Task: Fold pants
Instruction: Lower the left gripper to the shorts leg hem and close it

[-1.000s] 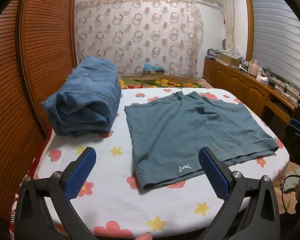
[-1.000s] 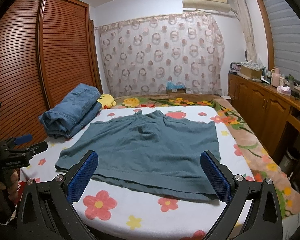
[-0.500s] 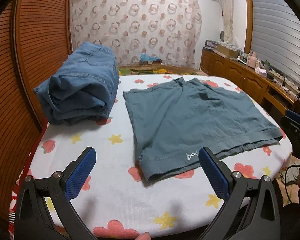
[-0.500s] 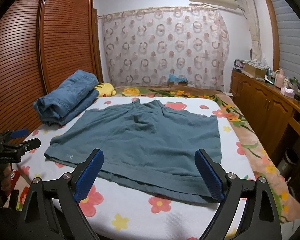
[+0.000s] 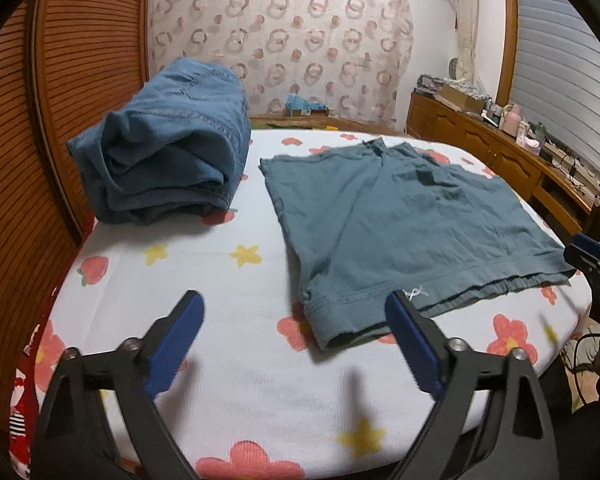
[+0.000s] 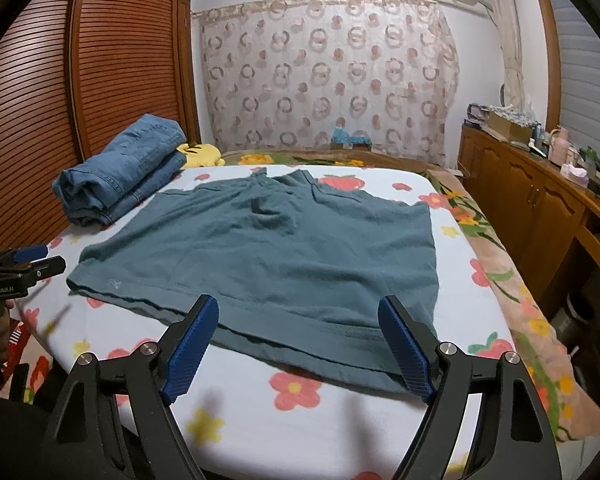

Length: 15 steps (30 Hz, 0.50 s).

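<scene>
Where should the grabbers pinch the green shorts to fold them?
Probably the two near hem corners. The green shorts lie flat, so only the edges offer a lip. The left gripper suits the corner beside the small white logo, the right gripper the other, both closing with nothing between the jaws yet, coming in low from the near bed edge.

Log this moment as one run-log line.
teal shorts flat, unfolded | left gripper closing, empty | right gripper closing, empty | jeans folded
</scene>
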Tool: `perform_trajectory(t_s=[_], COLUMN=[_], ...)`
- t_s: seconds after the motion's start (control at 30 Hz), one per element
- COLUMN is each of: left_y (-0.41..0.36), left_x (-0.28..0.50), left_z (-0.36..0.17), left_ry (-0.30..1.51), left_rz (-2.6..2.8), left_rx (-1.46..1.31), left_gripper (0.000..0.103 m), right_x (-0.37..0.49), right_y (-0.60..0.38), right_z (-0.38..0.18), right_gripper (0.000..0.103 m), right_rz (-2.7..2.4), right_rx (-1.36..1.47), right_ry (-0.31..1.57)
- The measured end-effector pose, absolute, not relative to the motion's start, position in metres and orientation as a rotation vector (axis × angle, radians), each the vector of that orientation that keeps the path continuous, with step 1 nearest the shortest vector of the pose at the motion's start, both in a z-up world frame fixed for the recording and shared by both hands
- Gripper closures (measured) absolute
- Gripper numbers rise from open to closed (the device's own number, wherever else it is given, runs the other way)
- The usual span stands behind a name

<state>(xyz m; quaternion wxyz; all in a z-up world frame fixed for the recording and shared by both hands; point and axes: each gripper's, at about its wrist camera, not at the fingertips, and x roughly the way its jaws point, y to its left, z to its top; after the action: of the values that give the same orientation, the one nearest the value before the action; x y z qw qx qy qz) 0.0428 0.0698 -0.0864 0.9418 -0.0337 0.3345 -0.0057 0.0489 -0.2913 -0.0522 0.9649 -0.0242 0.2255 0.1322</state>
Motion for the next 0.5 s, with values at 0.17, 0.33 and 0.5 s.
perform_trajectory(t_s=[0.17,0.33,0.5], left_y=[0.072,0.072,0.068], left_x=[0.047,0.048,0.048], left_z=[-0.098,-0.102,-0.105], left_ry=[0.725,0.734,0.744], left_rz=[-0.037,-0.051,-0.069], left_rx=[-0.092,-0.102,-0.097], left_gripper=[0.029,0.044,0.056], right_x=[0.050,0.049,0.045], right_y=[-0.296,-0.296,-0.293], right_z=[-0.055,-0.052,-0.050], right_gripper=[0.021,0.021,0.021], right_rz=[0.248,0.222,0.205], right_rx=[-0.045,-0.038,-0.033], right_ry=[0.470,0.483,0.487])
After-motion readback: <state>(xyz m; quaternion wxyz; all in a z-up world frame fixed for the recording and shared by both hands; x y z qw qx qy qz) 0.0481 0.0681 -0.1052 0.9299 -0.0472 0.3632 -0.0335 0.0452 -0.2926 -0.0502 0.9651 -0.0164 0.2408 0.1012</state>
